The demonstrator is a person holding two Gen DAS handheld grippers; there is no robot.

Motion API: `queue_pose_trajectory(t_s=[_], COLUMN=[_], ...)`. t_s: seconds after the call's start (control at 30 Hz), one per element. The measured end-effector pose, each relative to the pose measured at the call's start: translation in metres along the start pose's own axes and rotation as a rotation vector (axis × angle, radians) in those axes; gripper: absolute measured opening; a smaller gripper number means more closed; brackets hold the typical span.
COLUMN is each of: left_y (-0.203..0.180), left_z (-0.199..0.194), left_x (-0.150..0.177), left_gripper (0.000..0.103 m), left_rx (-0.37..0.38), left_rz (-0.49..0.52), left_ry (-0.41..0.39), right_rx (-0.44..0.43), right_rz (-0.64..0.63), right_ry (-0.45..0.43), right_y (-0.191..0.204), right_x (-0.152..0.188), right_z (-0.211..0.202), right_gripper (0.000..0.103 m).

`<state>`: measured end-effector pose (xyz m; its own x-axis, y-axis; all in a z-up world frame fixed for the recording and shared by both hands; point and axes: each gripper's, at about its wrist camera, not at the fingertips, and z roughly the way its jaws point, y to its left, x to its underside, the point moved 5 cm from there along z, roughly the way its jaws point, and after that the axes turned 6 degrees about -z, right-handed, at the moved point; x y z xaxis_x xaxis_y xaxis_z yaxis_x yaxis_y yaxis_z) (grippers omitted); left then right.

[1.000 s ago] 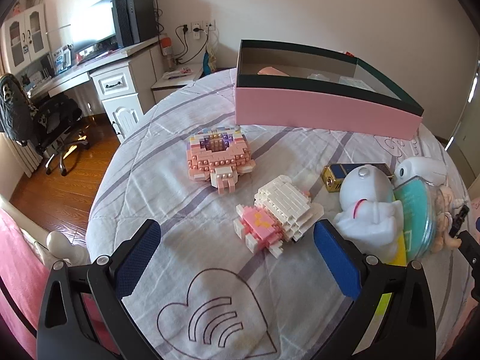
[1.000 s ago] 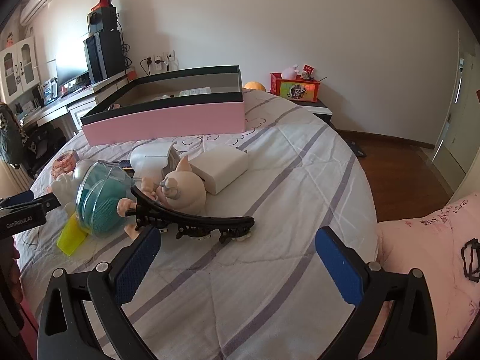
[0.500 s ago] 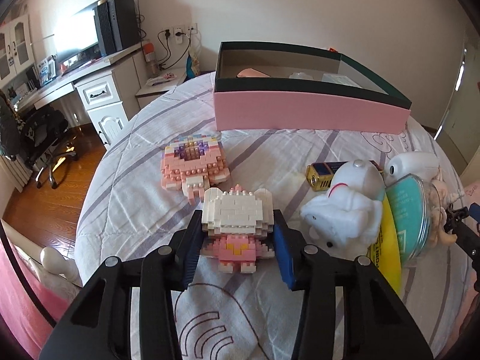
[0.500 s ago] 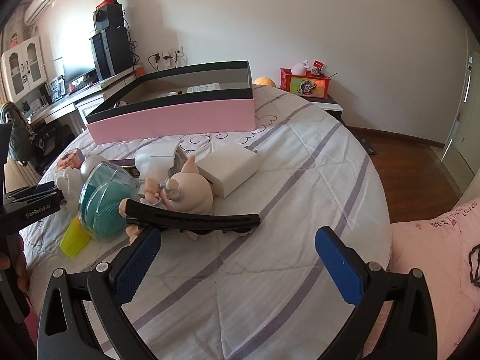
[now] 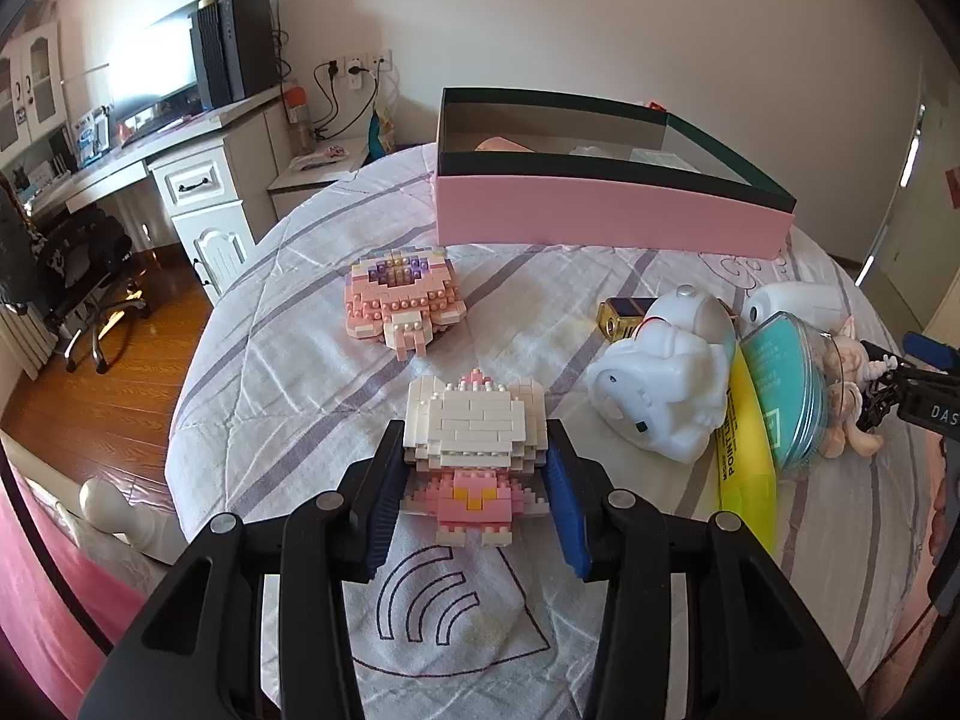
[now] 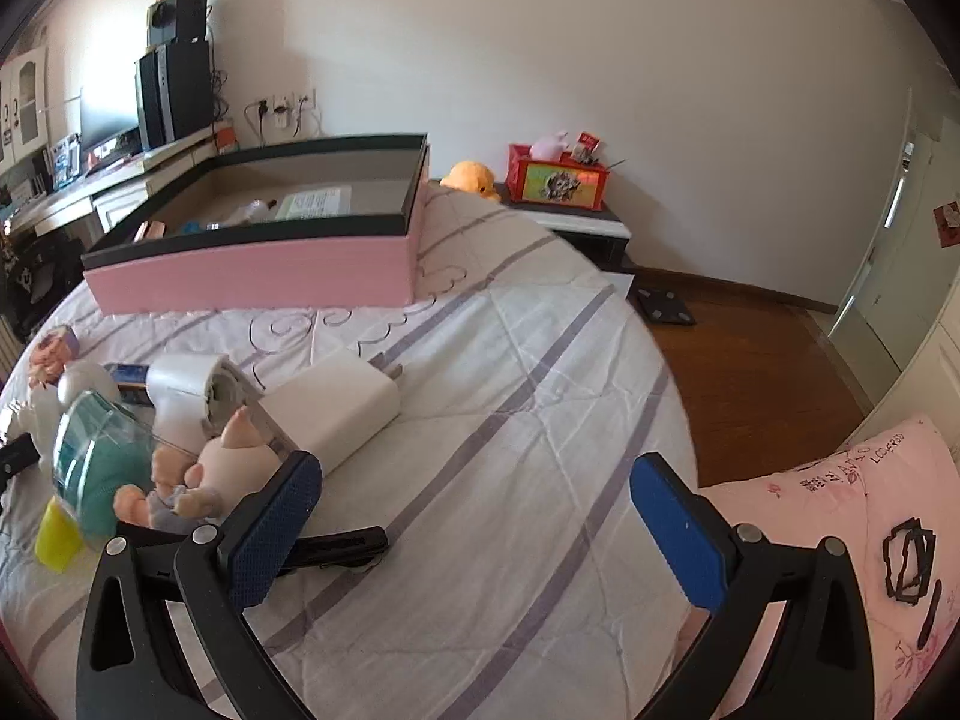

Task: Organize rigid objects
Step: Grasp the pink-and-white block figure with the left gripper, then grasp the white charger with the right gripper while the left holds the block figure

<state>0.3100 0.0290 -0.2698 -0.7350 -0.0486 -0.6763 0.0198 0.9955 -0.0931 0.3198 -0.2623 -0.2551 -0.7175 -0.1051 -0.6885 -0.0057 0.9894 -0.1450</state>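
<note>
My left gripper (image 5: 474,480) is shut on a white and pink brick figure (image 5: 474,432), its blue pads pressed against both sides, just above the striped bedspread. Beyond it lies a second pink brick model (image 5: 399,297). The pink box (image 5: 600,216) with a dark rim stands open at the far side, with a few things inside. My right gripper (image 6: 468,534) stands open over the bedspread with nothing between its fingers; a black hair clip (image 6: 336,546) lies under its left finger. The pink box (image 6: 258,264) shows at the upper left of that view.
A cluster lies between the grippers: a white toy (image 5: 666,384), a teal round case (image 5: 786,390), a yellow tube (image 5: 744,462), a battery (image 5: 621,312), a pig figurine (image 6: 222,468), a white charger (image 6: 336,402). The bed edge drops to wood floor (image 6: 750,360); a pink pillow (image 6: 840,540) lies right.
My left gripper went from wide open to shut on the white and pink brick figure, then lifted it slightly. My right gripper slid right, toward the hair clip.
</note>
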Motion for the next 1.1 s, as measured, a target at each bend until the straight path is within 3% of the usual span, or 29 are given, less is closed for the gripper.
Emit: queue_pose_trajectory(t_s=[0.33,0.47,0.63,0.73,0.77,0.87,1.1], left_y=[0.003,0.002,0.001,0.002,0.002,0.005,0.007], left_z=[0.008,0.012,0.014,0.015,0.015,0.013,-0.002], left_x=[-0.002,-0.003,-0.003,-0.004,-0.004,-0.005,-0.010], left_gripper=[0.045,0.054,0.055,0.052,0.046,0.044,0.044], left_rx=[-0.001,-0.002,-0.012,-0.008,-0.007,0.008,0.022], left_rz=[-0.004,-0.005,-0.002,-0.007,-0.005,-0.020,-0.028], left_ry=[0.000,-0.002,-0.011,-0.015,-0.021,-0.029,-0.067], right_rx=[-0.163,-0.241,-0.297,-0.321,-0.326,-0.356,-0.289], right_rz=[-0.076,-0.083,-0.080,-0.085,-0.087,-0.109,-0.096], right_ry=[0.037,0.067,0.078,0.080,0.074,0.046,-0.008], right_y=[0.016,0.019,0.025,0.027,0.028,0.034,0.031], right_x=[-0.021,-0.029,-0.038,-0.040,-0.040,-0.037,-0.036], right_z=[0.031,0.045,0.061,0.066,0.065,0.056,0.040], right_gripper=[0.103,0.103,0.103,0.092,0.088,0.067,0.067])
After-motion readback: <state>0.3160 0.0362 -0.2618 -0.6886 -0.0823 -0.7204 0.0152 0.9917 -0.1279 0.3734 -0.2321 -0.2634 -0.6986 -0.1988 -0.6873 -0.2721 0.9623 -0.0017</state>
